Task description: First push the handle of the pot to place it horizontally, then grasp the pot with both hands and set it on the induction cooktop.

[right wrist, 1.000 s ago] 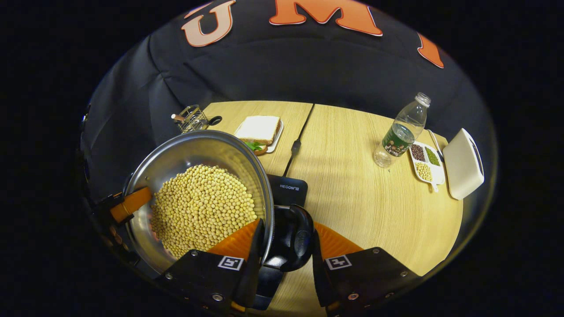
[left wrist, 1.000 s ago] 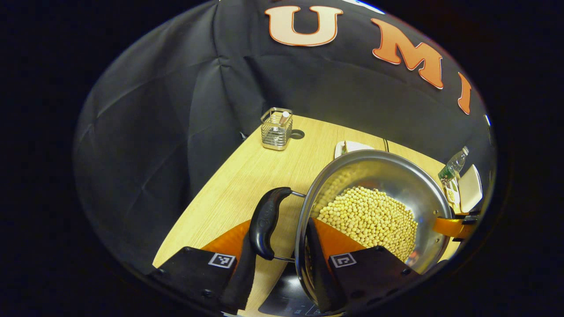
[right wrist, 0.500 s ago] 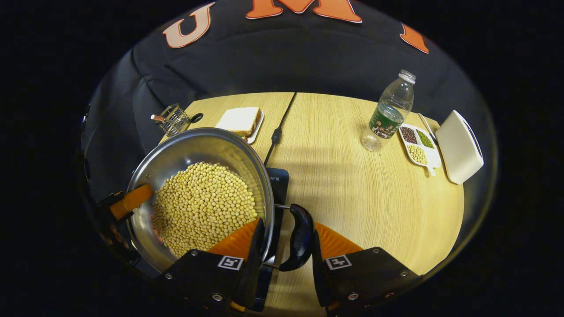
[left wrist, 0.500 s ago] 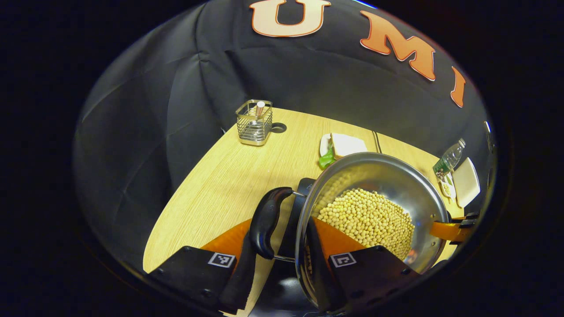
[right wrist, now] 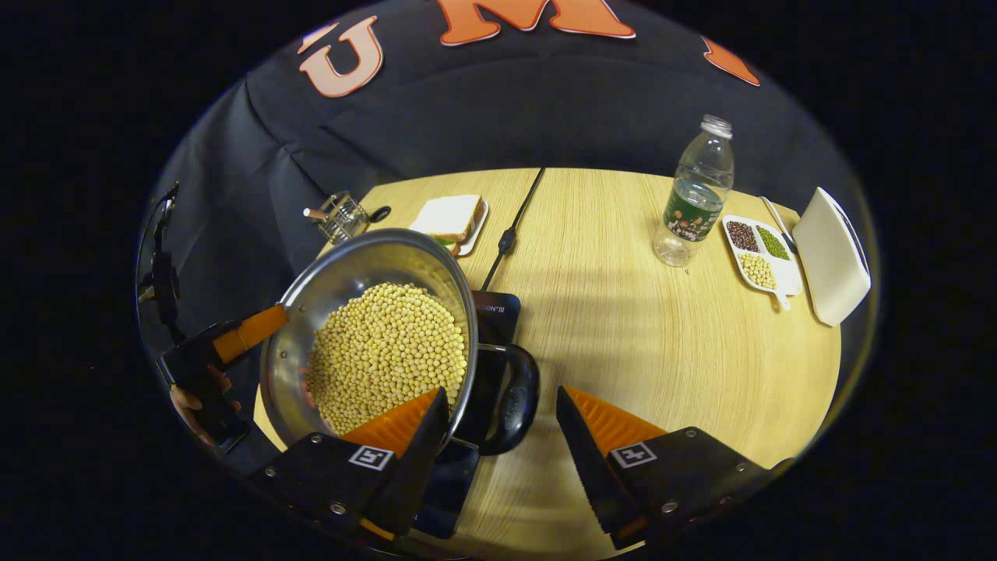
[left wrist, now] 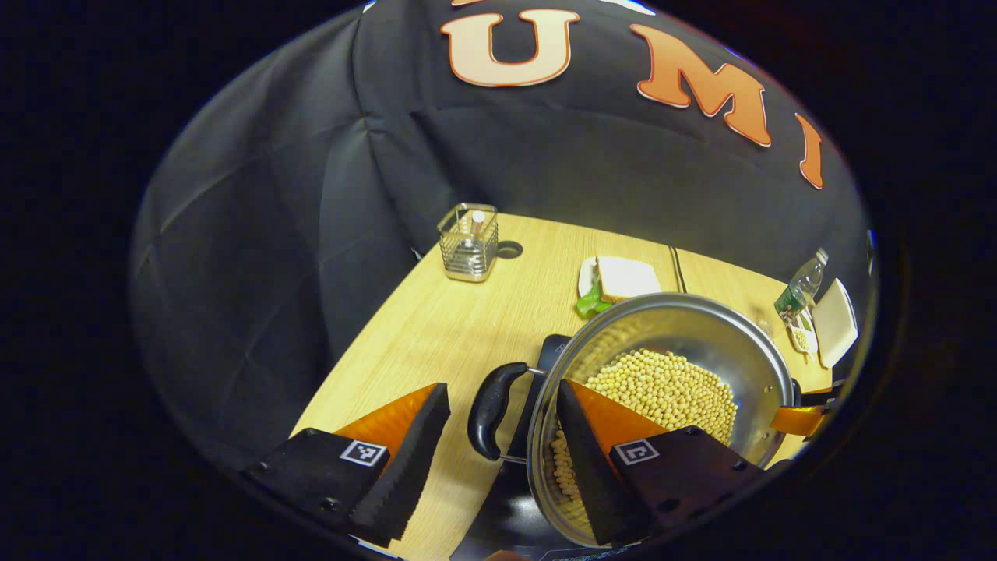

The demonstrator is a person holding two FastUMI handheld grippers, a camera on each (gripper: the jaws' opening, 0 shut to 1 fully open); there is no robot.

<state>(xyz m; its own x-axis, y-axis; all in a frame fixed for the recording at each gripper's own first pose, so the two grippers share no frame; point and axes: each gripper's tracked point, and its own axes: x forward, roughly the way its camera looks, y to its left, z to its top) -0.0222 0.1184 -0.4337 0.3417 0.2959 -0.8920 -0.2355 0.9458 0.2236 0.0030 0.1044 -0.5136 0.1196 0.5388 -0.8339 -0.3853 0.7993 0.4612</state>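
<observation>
Left hand-held gripper (left wrist: 498, 456): jaws spread wide, holding nothing. One finger sits outside the pot's near loop handle (left wrist: 489, 410), the other reaches over the rim above the beans. Neither finger touches the handle.

Right hand-held gripper (right wrist: 498, 444): jaws also spread wide and empty. One finger leans over the pot's rim, the other stands on the far side of the opposite loop handle (right wrist: 510, 405), with clear gaps both sides.

Pot (right wrist: 335, 292): a steel pot filled with pale round beans (right wrist: 389, 354). It appears to rest on the dark induction cooktop (right wrist: 498, 312), whose edge shows from under the pot on the wooden counter (right wrist: 623, 351). Both handles lie level.

Step in hand, as a judgement: the pot looks set down, and the grippers are letting go. To do this well, draw each gripper straight back away from the pot, level with the handles, so no finger hooks a loop or clips the rim and drags the pot off the cooktop. Lift the inner fingers clear of the beans first.

Beyond the pot: a plate with a sandwich (right wrist: 450, 218) and a wire holder (right wrist: 339, 218) sit near the wall; a black cable (right wrist: 510, 234) runs back from the cooktop.

Farther from the pot: a water bottle (right wrist: 693, 202), a divided dish of beans (right wrist: 759, 253) and a white box (right wrist: 833, 253).
</observation>
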